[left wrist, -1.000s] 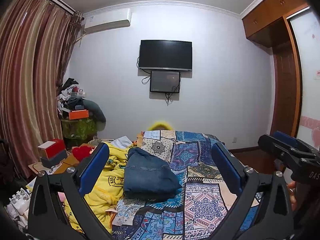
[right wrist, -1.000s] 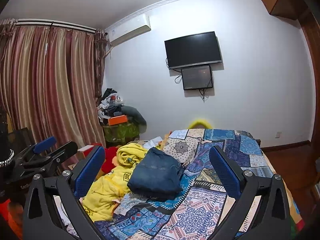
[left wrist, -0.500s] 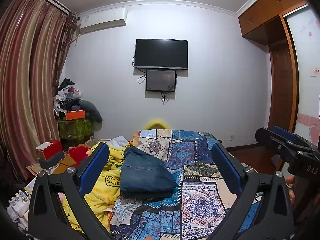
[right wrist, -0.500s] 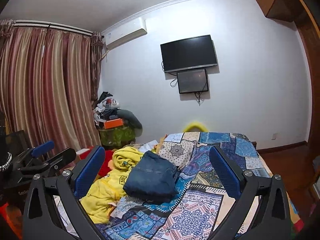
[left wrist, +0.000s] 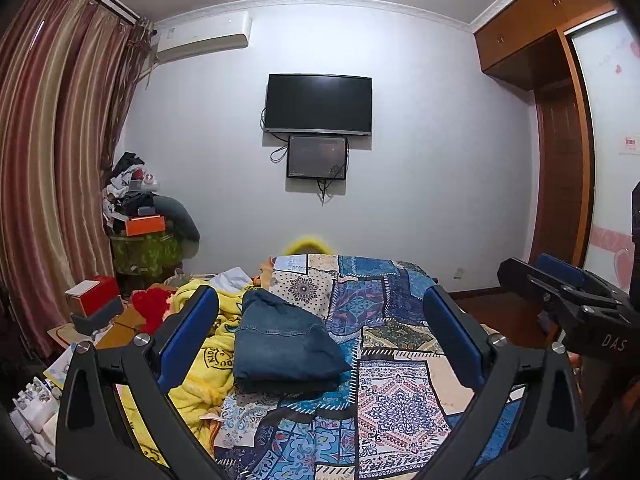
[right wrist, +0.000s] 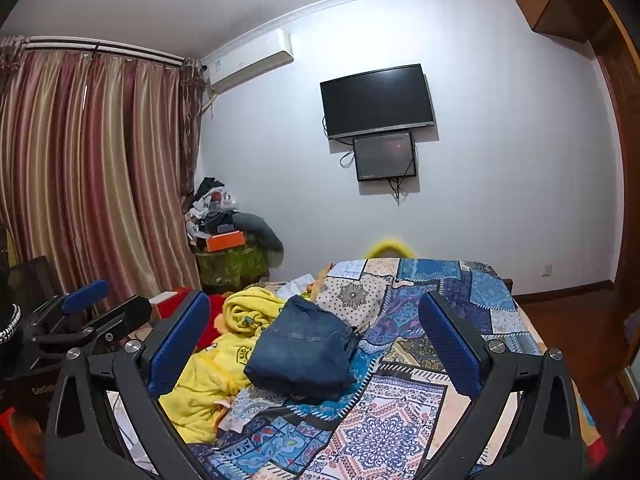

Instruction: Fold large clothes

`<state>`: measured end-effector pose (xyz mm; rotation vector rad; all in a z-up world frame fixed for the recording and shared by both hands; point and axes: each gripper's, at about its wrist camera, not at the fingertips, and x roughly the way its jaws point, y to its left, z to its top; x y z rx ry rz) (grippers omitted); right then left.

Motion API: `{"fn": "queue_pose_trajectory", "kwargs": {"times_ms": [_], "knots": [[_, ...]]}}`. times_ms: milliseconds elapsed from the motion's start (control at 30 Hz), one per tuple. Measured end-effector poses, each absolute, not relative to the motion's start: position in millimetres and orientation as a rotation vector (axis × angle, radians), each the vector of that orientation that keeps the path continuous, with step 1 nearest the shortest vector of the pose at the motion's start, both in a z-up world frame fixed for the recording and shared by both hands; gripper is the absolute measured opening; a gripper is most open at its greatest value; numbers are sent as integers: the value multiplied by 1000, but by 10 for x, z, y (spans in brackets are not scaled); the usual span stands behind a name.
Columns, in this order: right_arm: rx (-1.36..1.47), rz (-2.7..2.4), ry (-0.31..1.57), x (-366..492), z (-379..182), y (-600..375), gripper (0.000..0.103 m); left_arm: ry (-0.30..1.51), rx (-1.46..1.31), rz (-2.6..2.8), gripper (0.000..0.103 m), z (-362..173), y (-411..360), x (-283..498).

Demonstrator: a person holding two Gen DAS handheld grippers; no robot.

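A folded pair of blue jeans lies on the patchwork bedspread, left of the bed's middle; it also shows in the right wrist view. A crumpled yellow garment lies beside it on the left, also in the right wrist view. My left gripper is open and empty, held above the bed well short of the jeans. My right gripper is open and empty, level with it. Each gripper shows at the edge of the other's view.
The bed runs to the back wall under a black TV. A pile of clothes and boxes stands in the left corner by striped curtains. Red boxes lie left of the bed. A wooden wardrobe is right.
Both grippers have tilted slightly upward and drawn back, so the bed and jeans sit lower in the views. Both stay open. The jeans have not moved.
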<state>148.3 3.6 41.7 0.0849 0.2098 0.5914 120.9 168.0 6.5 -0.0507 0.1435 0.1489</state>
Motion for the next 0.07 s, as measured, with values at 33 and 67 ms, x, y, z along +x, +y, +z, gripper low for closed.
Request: {"fn": "queue_pose_trajectory", "kwargs": {"times_ms": [33,67], "knots": [[84,591,211,1486,408,40,103,145,-54,147,103,59,1691,1213],[82,590,212,1486,402,45,103,147,-56,146,103,53,1709,1219]]}}
